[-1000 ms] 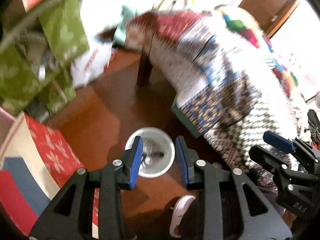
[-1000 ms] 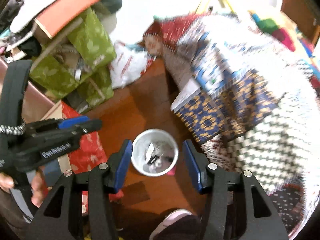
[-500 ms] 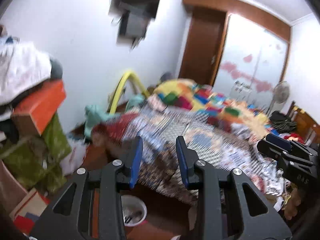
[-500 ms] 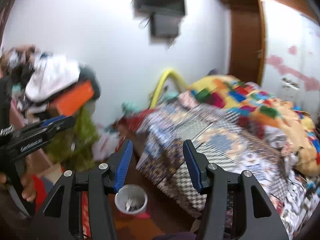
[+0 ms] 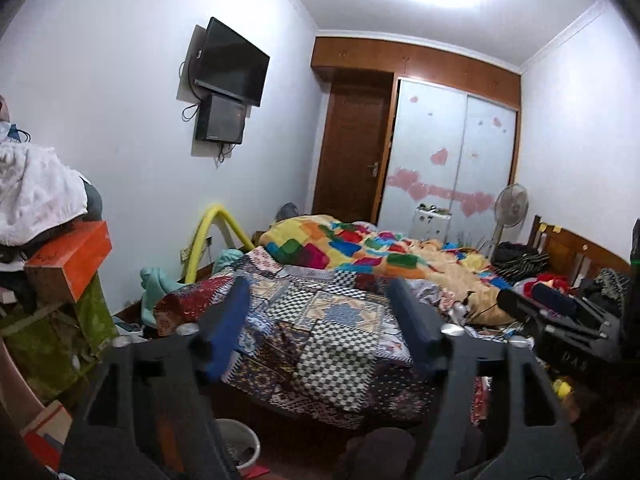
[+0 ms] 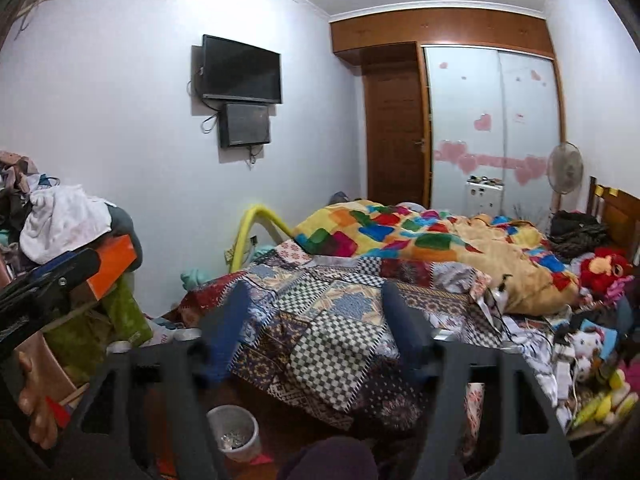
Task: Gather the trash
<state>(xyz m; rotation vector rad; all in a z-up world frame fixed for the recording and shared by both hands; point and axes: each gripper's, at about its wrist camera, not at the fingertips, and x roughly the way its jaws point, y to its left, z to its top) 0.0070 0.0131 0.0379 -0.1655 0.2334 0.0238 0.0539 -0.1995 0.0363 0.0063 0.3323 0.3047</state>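
While both tongs have just been spreading, left gripper [image 5: 320, 320] and right gripper [image 6: 310, 320] stand apart with nothing between the blurred blue pads. Round white trash bin [image 6: 233, 433] sits low on the floor, half-hidden behind a finger, shiny scraps inside. Beyond, patchwork quilt [image 6: 336, 320] drapes the bed.

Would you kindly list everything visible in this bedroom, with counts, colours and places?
Round white waste bin: one, floor by bed foot, scraps inside.
Patchwork quilt: one, multicoloured, bed foot.
Block-pattern blanket: one, bright, farther up bed.
Flat television: one, black, wall.
Wooden door: one, brown, far wall.
Standing fan: one, pale, beside wardrobe.
Orange box: one, clutter pile, left.
Red plush toy: one, bed's right.
Left gripper: open, empty.
Right gripper: open, empty.
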